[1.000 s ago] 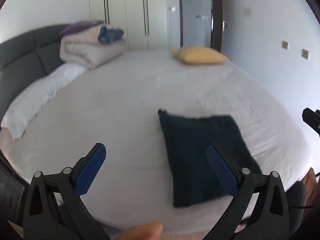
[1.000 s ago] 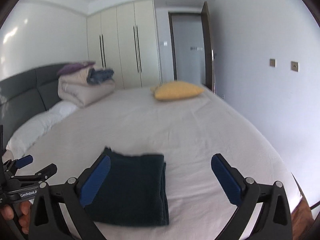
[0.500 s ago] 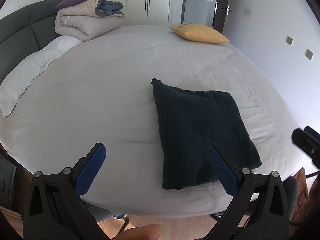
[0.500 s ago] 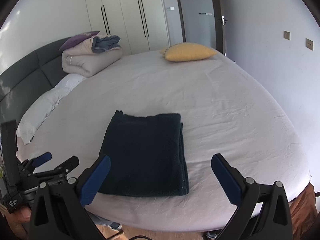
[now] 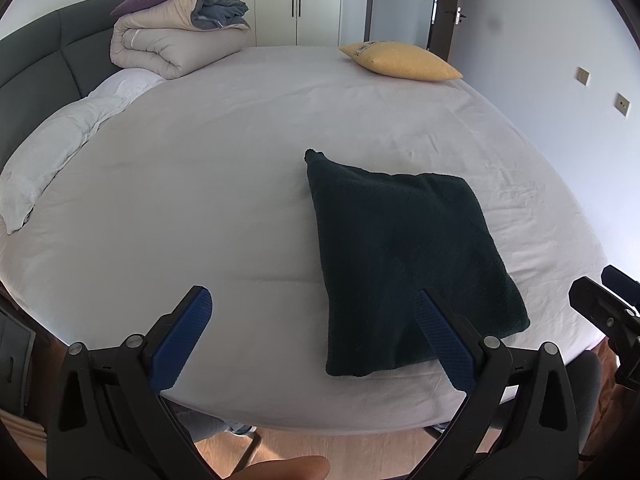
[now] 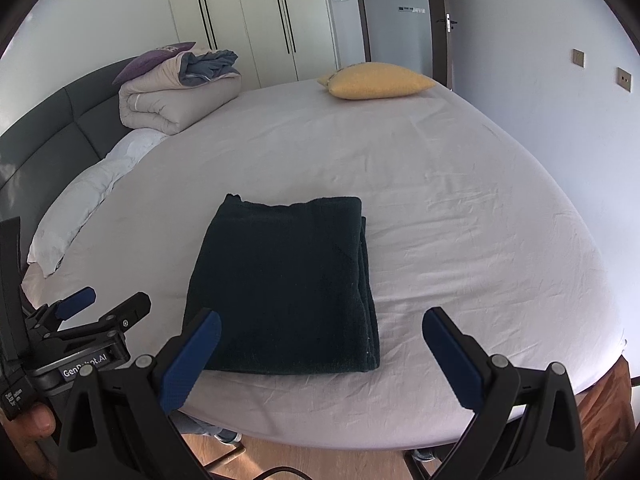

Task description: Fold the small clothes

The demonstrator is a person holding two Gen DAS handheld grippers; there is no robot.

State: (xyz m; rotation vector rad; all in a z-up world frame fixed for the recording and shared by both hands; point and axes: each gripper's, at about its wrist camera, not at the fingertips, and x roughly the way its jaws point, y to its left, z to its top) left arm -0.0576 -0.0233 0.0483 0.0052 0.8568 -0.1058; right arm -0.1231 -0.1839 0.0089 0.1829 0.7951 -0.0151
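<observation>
A dark green cloth (image 5: 404, 256) lies folded into a flat rectangle near the front edge of the bed (image 5: 240, 152). It also shows in the right wrist view (image 6: 284, 284). My left gripper (image 5: 316, 338) is open and empty, held back over the bed's front edge, to the left of the cloth. My right gripper (image 6: 320, 354) is open and empty, held back from the cloth's near edge. The left gripper also shows in the right wrist view (image 6: 100, 308) at the far left.
A yellow pillow (image 5: 400, 62) lies at the far side of the bed. A rolled duvet with bedding (image 5: 176, 36) sits by the grey headboard (image 5: 36, 68). A white pillow (image 5: 64, 144) lies at the left. Wood floor (image 6: 280, 456) shows below the bed's edge.
Both grippers have pulled back and risen away from the folded cloth. Both stay open and empty. The cloth has not moved.
</observation>
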